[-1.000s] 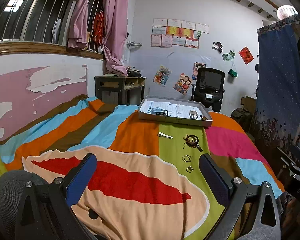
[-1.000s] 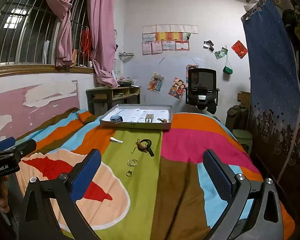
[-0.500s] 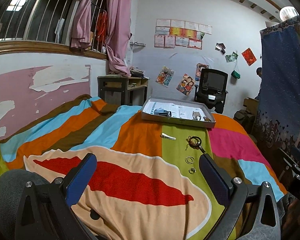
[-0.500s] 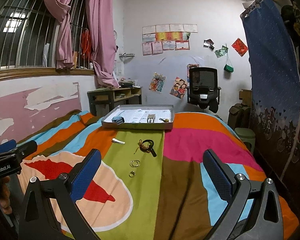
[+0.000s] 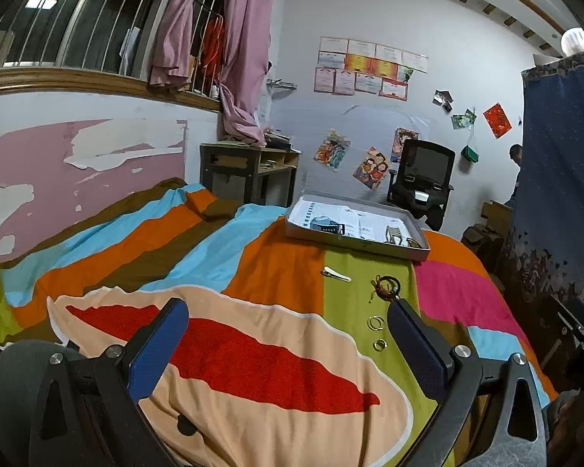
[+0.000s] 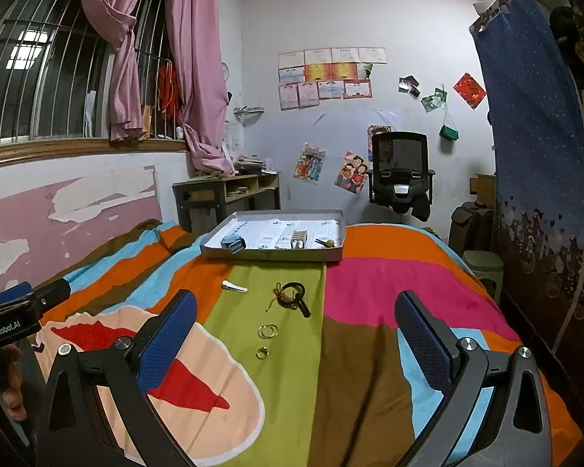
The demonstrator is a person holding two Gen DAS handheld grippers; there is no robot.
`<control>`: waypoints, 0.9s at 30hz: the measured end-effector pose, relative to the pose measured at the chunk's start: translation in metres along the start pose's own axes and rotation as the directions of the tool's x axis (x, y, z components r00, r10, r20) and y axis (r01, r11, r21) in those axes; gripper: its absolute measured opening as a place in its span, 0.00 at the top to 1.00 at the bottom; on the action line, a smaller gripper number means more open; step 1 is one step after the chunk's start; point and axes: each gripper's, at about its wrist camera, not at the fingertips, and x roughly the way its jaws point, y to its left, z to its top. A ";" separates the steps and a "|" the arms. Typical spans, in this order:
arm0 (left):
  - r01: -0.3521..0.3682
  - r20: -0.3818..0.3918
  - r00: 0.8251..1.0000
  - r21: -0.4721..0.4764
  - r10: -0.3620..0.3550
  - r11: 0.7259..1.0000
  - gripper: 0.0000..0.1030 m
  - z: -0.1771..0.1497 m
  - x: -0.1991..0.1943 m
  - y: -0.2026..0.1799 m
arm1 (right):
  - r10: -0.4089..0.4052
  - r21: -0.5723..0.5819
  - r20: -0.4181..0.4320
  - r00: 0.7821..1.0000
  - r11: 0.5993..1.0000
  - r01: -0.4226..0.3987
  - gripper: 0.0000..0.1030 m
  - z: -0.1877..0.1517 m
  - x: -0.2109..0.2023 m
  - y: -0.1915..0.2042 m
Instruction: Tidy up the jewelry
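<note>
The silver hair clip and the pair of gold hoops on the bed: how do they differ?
The silver hair clip is long, narrow and silver; the gold hoops are round, thin and open. The clip lies nearer the tray, the hoops nearer the camera. Both rest loose on the green stripe.

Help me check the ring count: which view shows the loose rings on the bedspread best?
Right wrist: the rings lie unobstructed between its fingers. In the left wrist view they crowd against a finger.

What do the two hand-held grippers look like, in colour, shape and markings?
Both the left gripper and the right gripper have black angular frames with triangular cut-outs and silver screws. Their fingers carry flat blue textured pads. In the right view, the left gripper's black body bears white "GenRobot.AI" lettering.
</note>
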 end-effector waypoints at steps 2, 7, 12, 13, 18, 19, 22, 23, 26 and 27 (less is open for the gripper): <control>-0.002 -0.002 1.000 -0.003 0.002 1.000 0.00 0.001 0.002 0.000 | 0.003 -0.007 -0.003 1.000 1.000 -0.003 0.03 0.000 0.005 0.002; -0.013 -0.007 1.000 -0.004 0.013 1.000 0.00 0.001 0.004 0.000 | 0.010 -0.021 -0.010 1.000 1.000 -0.010 0.03 -0.001 0.013 0.006; -0.020 -0.003 1.000 -0.005 0.020 1.000 0.00 0.002 0.005 0.000 | 0.021 -0.031 -0.018 1.000 0.999 -0.021 0.03 -0.003 0.018 0.009; -0.019 -0.005 1.000 -0.005 0.019 1.000 0.00 0.002 0.006 0.000 | 0.022 -0.033 -0.021 1.000 0.999 -0.023 0.03 -0.003 0.019 0.009; -0.021 -0.014 1.000 -0.004 0.021 1.000 0.00 0.001 0.004 0.000 | 0.024 -0.027 -0.032 0.999 0.999 -0.024 0.03 -0.006 0.021 0.008; -0.024 -0.014 1.000 -0.004 0.024 1.000 0.00 0.001 0.004 0.000 | 0.021 -0.025 -0.031 0.999 0.999 -0.022 0.03 -0.007 0.021 0.007; -0.029 -0.033 0.999 0.000 0.029 1.000 0.00 0.003 0.007 -0.002 | 0.024 0.003 -0.049 0.999 1.000 -0.024 0.03 -0.009 0.026 0.002; -0.026 -0.038 0.999 -0.005 0.026 1.000 0.00 0.005 0.009 -0.002 | 0.025 0.007 -0.054 0.998 1.000 -0.024 0.03 -0.009 0.028 0.001; -0.020 -0.048 0.999 -0.011 0.019 1.000 0.00 0.011 0.014 -0.004 | 0.016 0.003 -0.051 0.999 1.000 -0.016 0.03 -0.004 0.032 0.000; -0.015 -0.045 0.999 -0.011 0.015 1.000 0.00 0.016 0.015 -0.005 | 0.017 0.004 -0.049 0.999 1.000 -0.016 0.03 -0.002 0.034 -0.001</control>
